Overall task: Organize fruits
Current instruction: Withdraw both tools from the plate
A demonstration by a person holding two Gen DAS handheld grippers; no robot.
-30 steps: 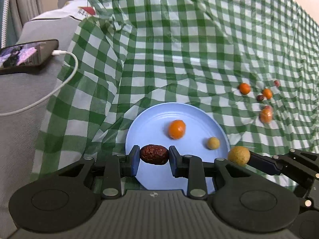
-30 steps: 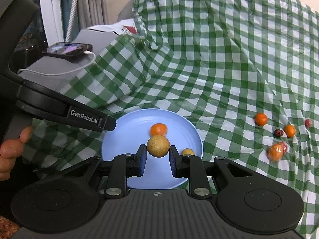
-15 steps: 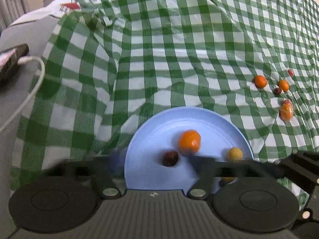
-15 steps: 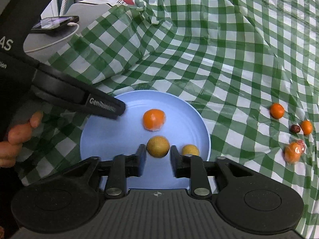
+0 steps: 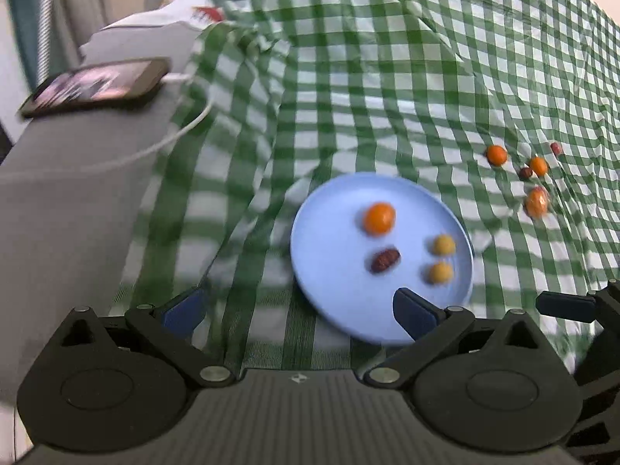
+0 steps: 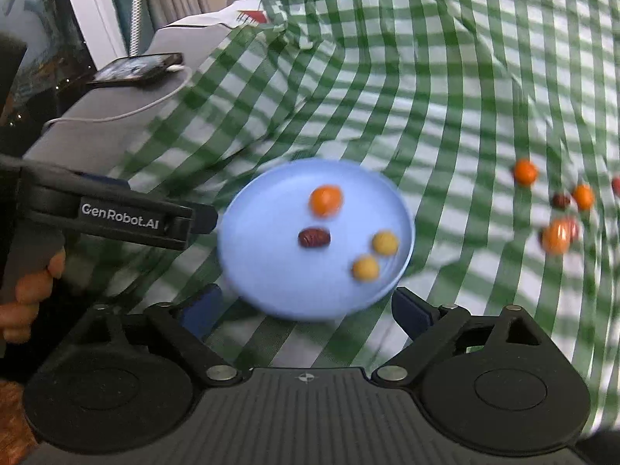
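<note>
Fruits — four on the blue plate (image 5: 310, 232), more loose on the checked cloth (image 5: 387, 97) to the right.
Left gripper (image 5: 298, 306) and right gripper (image 6: 306, 310) both spread wide, holding nothing. The remaining kumquats (image 5: 496, 154) look small, light, roll-prone — pinch across the middle, gently.

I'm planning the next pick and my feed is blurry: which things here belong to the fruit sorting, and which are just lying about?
Job:
- round light-blue plate
- on it: orange fruit, wrinkled dark-red date, two small yellow round fruits
- loose small orange and dark-red fruits on the green checked tablecloth

Lying about:
- black smartphone
- white charging cable
- white paper with red print
</note>
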